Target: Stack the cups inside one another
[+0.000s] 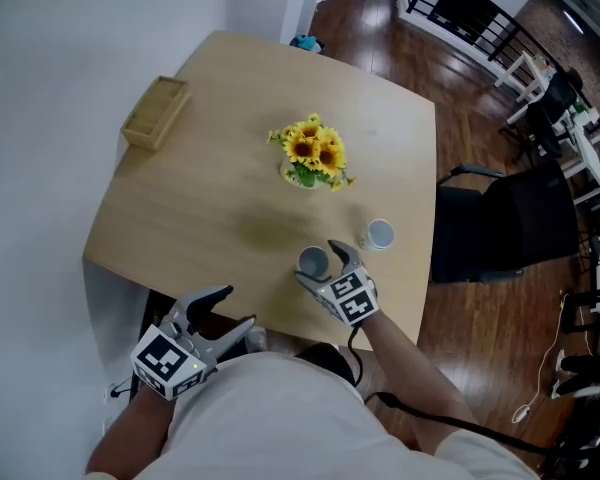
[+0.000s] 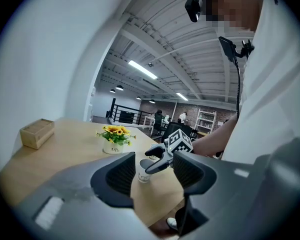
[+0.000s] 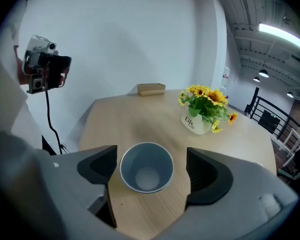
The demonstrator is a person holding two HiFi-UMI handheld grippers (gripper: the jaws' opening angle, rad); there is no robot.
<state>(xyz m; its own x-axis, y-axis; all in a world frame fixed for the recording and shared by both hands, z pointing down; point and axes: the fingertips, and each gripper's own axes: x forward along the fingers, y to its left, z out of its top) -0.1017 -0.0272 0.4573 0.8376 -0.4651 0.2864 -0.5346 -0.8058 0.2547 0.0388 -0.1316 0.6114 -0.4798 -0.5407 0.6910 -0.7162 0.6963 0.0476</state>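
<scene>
Two pale grey-blue paper cups stand upright near the table's front right edge. The nearer cup (image 1: pixel 311 261) sits between the jaws of my right gripper (image 1: pixel 318 262), which is open, with a gap on each side. From the right gripper view I look down into this empty cup (image 3: pixel 146 167), centred in my right gripper (image 3: pixel 151 172). The second cup (image 1: pixel 380 234) stands apart to the right. My left gripper (image 1: pixel 237 306) hangs open and empty off the table's front edge, close to my body. In its own view the left gripper (image 2: pixel 152 176) frames the nearer cup (image 2: pixel 142 170).
A white pot of sunflowers (image 1: pixel 311 154) stands mid-table, behind the cups. A wooden box (image 1: pixel 155 111) lies at the far left corner. The table's front edge (image 1: pixel 190 290) runs just before the left gripper. A black chair (image 1: pixel 520 218) is on the right.
</scene>
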